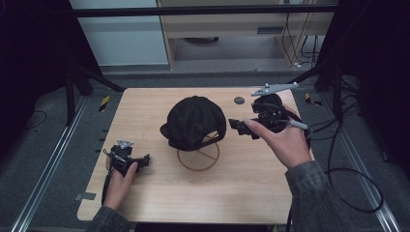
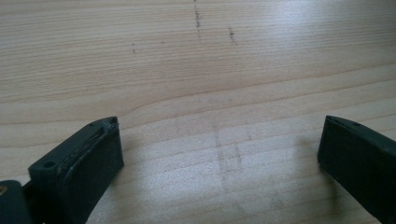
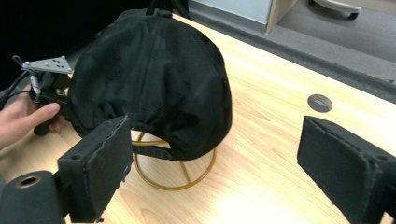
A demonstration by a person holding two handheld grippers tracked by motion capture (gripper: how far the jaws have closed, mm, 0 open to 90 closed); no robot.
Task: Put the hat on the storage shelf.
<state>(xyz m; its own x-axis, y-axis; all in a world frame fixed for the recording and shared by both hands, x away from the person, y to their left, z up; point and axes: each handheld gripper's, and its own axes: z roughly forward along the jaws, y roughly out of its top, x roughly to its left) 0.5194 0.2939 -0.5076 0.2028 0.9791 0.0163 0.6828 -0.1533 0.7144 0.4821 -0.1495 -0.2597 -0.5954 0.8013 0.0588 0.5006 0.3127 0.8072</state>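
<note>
Black cap point(image 1: 196, 121) sits at centre of the wooden surface point(image 1: 145, 203), perched on a gold wire stand point(image 1: 199, 157); the stand's ring base rests on the surface and shows below the cap at 6 o'clock. In the right gripper view the cap's back point(image 3: 154, 79) with its strap faces the camera, the stand point(image 3: 175, 175) under it.

Right hand-held gripper point(image 1: 240, 126) at 3 o'clock of the cap, just beside it, pointing toward it. Jaws stand wide apart; nothing between them, no contact with the cap.

Left hand-held gripper point(image 1: 141, 162) at 8 o'clock of the cap, well apart from it, low over the surface. Jaws apart, bare wood point(image 2: 210, 93) between them.

Small round grey insert point(image 1: 239, 100) in the surface at 1 o'clock of the cap.
</note>
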